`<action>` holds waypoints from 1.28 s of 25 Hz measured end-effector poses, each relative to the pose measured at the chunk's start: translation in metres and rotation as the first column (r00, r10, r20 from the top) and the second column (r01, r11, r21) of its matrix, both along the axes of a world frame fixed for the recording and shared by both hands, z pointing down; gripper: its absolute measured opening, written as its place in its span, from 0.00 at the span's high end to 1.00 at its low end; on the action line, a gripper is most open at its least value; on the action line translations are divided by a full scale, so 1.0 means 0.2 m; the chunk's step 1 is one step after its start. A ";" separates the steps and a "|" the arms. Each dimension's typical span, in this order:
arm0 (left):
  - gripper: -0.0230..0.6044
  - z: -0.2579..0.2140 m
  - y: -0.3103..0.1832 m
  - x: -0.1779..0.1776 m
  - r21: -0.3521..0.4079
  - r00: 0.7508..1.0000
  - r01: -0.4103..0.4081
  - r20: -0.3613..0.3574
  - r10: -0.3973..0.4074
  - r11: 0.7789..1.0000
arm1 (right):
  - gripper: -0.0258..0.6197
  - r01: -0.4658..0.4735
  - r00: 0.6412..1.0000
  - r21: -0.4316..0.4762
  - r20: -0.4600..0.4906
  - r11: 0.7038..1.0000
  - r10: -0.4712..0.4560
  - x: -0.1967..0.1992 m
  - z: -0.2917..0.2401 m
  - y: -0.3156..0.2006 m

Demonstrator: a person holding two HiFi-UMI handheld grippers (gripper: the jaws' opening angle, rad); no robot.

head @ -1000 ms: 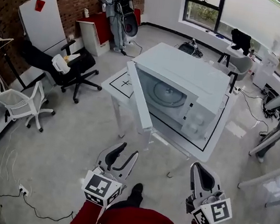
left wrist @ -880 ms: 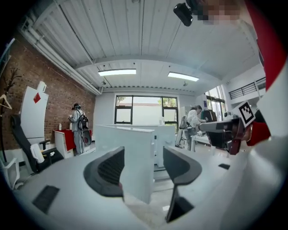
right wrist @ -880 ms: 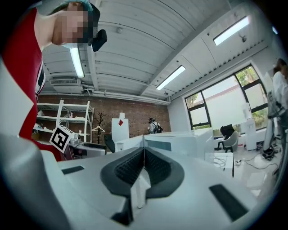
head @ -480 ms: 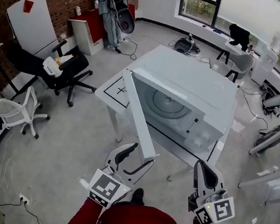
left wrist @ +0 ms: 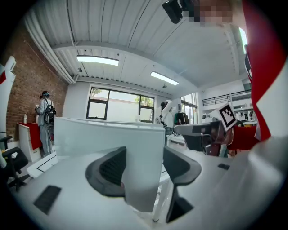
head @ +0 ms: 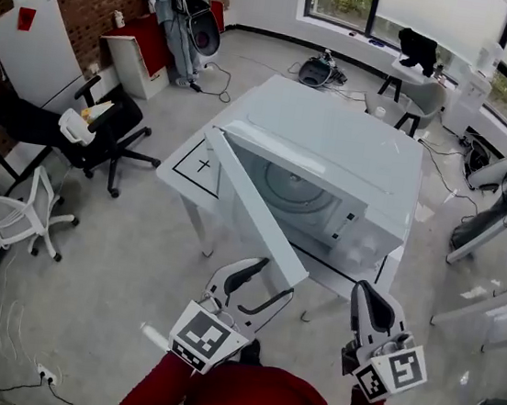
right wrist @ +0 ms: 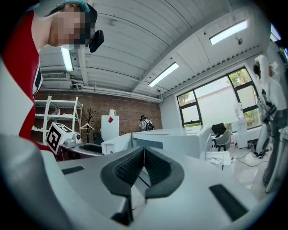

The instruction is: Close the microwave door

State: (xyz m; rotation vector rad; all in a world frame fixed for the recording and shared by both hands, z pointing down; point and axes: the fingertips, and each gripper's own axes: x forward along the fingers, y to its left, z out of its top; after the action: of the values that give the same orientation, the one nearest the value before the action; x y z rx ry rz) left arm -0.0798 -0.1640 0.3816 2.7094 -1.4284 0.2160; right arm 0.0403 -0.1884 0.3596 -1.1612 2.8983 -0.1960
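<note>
right claw (right wrist: 144,155) pressed together and empty, white microwave (right wrist: 180,143) beyond, door (right wrist: 117,143) ajar, brick wall (right wrist: 130,110) behind

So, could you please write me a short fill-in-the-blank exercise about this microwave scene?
1. The microwave is ____, its turntable visible.
2. The left gripper, its jaws closing, has the free edge of the ____ between them.
3. The right gripper has its jaws ____, with nothing between them.
4. The microwave rests on a white ____.
Missing words: open; door; shut; table.
</note>
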 end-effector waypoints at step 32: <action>0.57 0.06 -0.58 0.17 -0.052 0.993 -0.035 -0.117 0.029 0.998 | 0.94 -0.131 0.985 0.098 -0.100 0.986 0.141 0.05 -0.08 -0.28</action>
State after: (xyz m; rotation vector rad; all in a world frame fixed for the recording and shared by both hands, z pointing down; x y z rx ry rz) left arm -0.0467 -0.2798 0.3943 2.6551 -1.3294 0.0957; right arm 0.0499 -0.2452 0.3444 -1.3884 2.8664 0.0008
